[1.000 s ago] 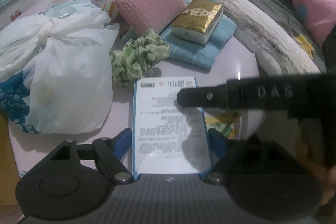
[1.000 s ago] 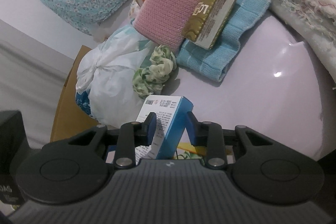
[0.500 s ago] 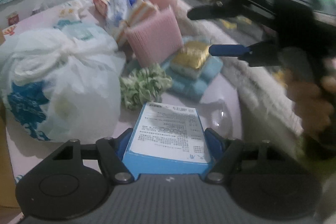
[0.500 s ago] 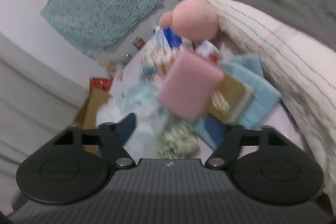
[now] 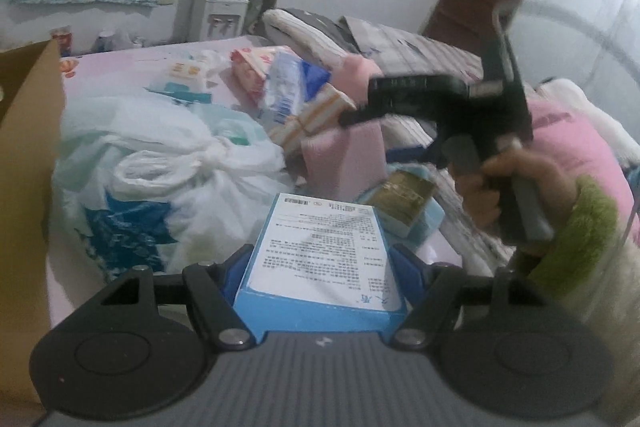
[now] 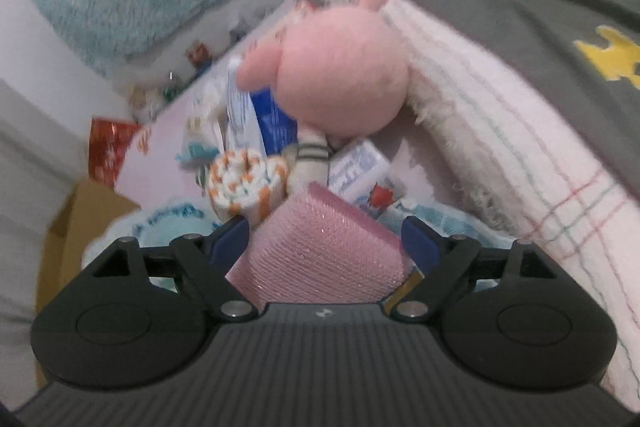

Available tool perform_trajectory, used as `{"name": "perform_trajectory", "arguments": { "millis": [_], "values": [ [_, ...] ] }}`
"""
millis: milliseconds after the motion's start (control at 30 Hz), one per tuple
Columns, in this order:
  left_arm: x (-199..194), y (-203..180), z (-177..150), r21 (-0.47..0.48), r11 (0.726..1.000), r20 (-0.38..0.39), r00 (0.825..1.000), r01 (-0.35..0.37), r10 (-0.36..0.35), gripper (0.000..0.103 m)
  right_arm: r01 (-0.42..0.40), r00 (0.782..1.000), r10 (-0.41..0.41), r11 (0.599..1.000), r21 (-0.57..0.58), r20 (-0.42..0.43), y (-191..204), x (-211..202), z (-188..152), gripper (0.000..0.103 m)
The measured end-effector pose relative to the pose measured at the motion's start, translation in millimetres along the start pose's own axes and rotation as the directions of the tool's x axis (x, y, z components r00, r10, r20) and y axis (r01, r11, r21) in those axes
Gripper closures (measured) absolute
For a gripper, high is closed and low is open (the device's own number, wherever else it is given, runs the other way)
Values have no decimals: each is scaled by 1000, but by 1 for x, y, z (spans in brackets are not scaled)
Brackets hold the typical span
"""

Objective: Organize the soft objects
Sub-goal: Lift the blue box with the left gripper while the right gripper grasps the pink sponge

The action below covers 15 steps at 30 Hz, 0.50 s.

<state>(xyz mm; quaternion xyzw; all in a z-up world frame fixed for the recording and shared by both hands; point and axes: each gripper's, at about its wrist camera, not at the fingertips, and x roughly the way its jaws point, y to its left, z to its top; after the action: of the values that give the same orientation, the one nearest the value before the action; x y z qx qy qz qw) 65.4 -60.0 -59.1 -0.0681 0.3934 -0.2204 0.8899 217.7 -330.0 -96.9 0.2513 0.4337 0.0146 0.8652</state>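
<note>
Gripping one blue box (image 5: 320,259), left tongs (image 5: 320,267) beside one white bag (image 5: 168,167). Right tongs (image 6: 326,235) just opened, empty, straddling pink sponge (image 6: 324,251); only right view shows one pink plush (image 6: 340,79).

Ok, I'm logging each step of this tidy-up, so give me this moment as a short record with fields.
left tongs: shut on the blue-and-white box
right tongs: open, jaws just been widening; pink sponge pad lies in the gap, no visible squeeze
ahead of right tongs: pink plush toy, orange-and-white rolled cloth
beside the box: tied white plastic bag, gold packet
left edge: cardboard box
</note>
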Motion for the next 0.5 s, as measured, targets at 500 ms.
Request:
{"name": "perform_trajectory", "arguments": {
  "millis": [500],
  "values": [
    [-23,12,2,-41,998,58,997,-42,45,29,-162,961,198,969,-187,192,8,-81,-25,43]
  ]
}}
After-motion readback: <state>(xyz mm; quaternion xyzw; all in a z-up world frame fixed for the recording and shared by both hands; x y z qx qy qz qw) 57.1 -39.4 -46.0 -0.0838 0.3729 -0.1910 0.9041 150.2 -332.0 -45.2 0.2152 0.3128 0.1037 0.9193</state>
